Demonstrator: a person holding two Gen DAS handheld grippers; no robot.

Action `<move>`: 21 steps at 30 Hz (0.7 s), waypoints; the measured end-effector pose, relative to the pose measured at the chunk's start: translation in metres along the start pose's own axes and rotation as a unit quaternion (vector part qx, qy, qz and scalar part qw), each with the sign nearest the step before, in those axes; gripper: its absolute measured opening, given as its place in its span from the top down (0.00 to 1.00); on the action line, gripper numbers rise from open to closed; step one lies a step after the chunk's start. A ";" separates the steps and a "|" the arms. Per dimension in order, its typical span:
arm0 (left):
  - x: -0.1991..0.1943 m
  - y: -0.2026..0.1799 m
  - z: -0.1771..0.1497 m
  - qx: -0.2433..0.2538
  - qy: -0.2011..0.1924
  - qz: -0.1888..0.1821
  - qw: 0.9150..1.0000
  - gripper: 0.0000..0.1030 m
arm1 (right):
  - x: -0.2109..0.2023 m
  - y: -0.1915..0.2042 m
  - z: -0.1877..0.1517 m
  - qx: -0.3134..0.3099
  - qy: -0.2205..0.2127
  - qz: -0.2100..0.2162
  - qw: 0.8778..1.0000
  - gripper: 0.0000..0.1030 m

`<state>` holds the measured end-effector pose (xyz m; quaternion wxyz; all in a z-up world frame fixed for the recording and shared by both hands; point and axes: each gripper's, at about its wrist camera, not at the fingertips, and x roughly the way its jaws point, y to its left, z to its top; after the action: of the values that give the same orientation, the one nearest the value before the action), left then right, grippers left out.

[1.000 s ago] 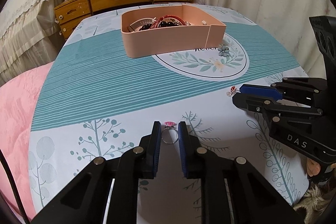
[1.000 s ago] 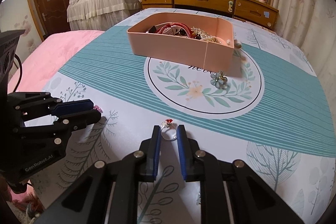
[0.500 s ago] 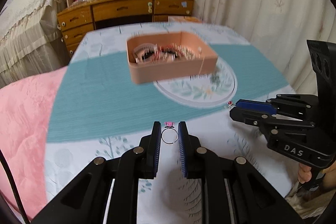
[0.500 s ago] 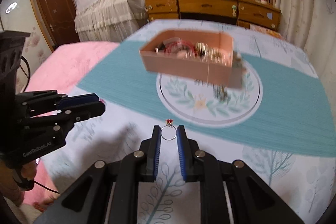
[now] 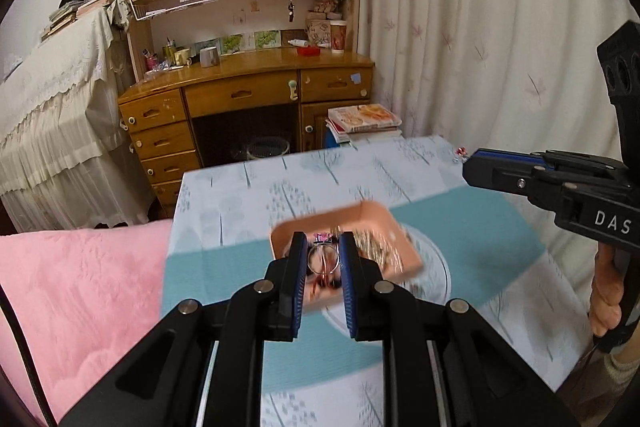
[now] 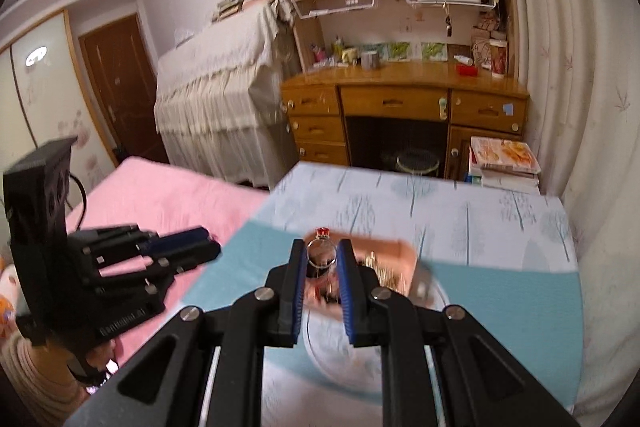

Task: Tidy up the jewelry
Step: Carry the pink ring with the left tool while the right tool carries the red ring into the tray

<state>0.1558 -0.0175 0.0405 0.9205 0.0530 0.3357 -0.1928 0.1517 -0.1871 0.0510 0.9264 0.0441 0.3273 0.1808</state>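
Left gripper (image 5: 323, 261): pointing forward and downward, jaws pinching a ring (image 5: 322, 259) near the tips.
Right gripper (image 6: 322, 261): angling downward beside the left, jaws clamping a ring (image 6: 321, 251).
Hand (image 5: 606, 301): gripping the right gripper's handle.

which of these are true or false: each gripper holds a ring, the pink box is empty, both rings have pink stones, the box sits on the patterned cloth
1. Each gripper holds a ring: true. The left gripper clamps one ring, the right gripper another ring.
2. The pink box is empty: false. Jewelry lies inside, though blurred.
3. Both rings have pink stones: false. The left one's is pink, the right one's red.
4. The box sits on the patterned cloth: true.
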 end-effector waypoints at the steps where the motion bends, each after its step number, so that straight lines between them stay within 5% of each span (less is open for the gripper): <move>1: 0.008 0.001 0.007 -0.002 0.004 -0.001 1.000 0.86 | 0.008 -0.002 0.005 0.006 0.002 0.002 1.000 0.85; 7: 0.072 0.008 0.013 -0.014 0.059 -0.001 0.998 0.86 | 0.070 -0.009 0.005 0.027 0.055 0.003 0.998 0.85; 13: 0.122 0.017 -0.014 -0.028 0.110 -0.004 0.994 0.86 | 0.125 -0.025 -0.024 0.068 0.127 0.025 0.989 0.85; 19: 0.147 0.025 -0.030 -0.031 0.135 -0.007 0.990 0.86 | 0.151 -0.031 -0.043 0.103 0.185 0.055 0.976 0.84; 21: 0.147 0.027 -0.031 -0.033 0.134 -0.008 0.990 0.77 | 0.154 -0.031 -0.043 0.111 0.193 0.066 0.973 0.84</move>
<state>0.2509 -0.0321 -0.0776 0.8670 0.0453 0.4623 -0.1802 0.2456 -0.1614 -0.0800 0.8210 0.1324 0.5145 0.2092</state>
